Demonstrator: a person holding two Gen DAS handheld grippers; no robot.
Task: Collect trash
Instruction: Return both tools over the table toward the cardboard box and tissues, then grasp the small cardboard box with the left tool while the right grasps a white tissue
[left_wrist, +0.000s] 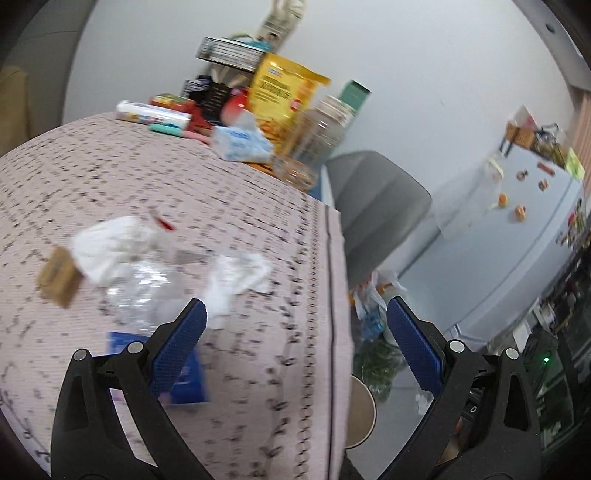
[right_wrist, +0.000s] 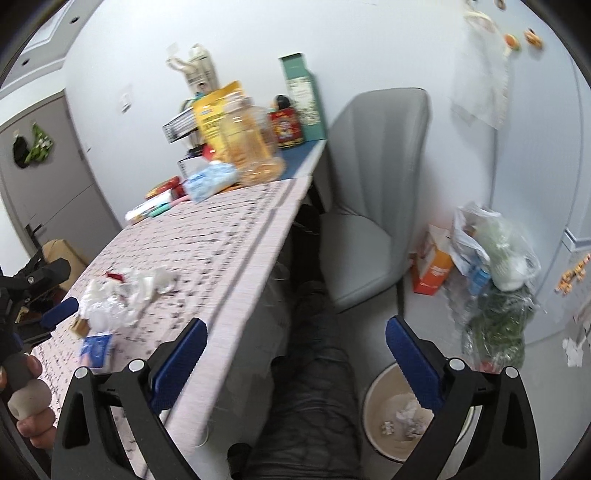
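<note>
Both our grippers, left gripper (left_wrist: 297, 325) and right gripper (right_wrist: 295, 343), hang spread and empty. Crumpled tissues (left_wrist: 110, 247), a clear plastic bottle (left_wrist: 144, 291) and a blue packet (right_wrist: 95, 349) lie together on the table (right_wrist: 229, 236). We should pinch one piece squarely. The bin (right_wrist: 373, 406) on the floor holds paper scraps.

- Tissues (left_wrist: 110, 247), white, crumpled, lay on table (left_wrist: 240, 206)
- Clear plastic bottle (left_wrist: 144, 295), crushed, beside them
- Blue packet (left_wrist: 192, 373) flat nearby
- Bin (right_wrist: 402, 417) on floor held paper scraps
</note>
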